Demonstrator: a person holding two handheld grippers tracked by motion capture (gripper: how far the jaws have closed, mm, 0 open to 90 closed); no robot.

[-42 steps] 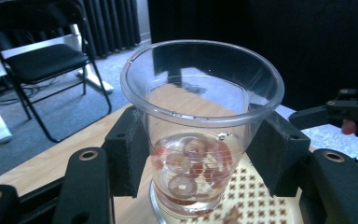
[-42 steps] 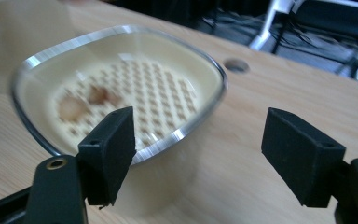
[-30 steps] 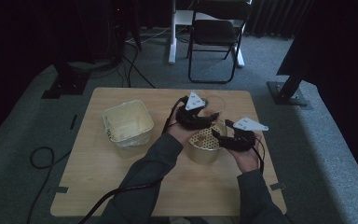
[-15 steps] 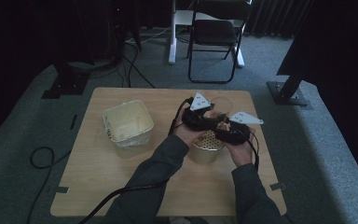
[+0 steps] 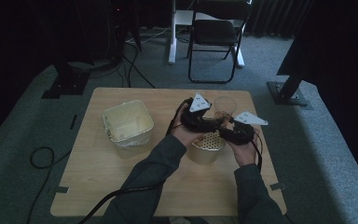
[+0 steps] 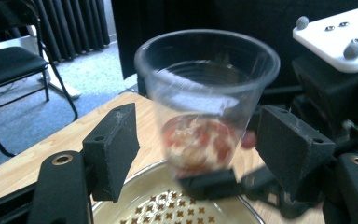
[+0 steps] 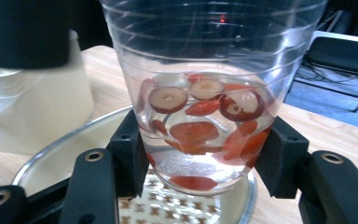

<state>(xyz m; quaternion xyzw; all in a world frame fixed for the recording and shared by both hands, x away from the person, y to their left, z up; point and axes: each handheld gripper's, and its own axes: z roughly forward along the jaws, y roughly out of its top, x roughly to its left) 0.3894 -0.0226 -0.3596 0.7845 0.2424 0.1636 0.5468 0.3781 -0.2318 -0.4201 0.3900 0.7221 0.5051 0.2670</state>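
Both grippers meet at the clear cup (image 7: 209, 100) of red slices, just above the strainer bowl (image 5: 207, 142); right gripper (image 7: 209, 158) clamps it, left gripper (image 6: 200, 149) has just spread wide around it; tip slowly over the strainer bowl.

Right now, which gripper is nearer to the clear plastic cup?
Right. The right gripper has its jaws clamped on the clear plastic cup; the left gripper has just been opening, its jaws standing apart beside it.
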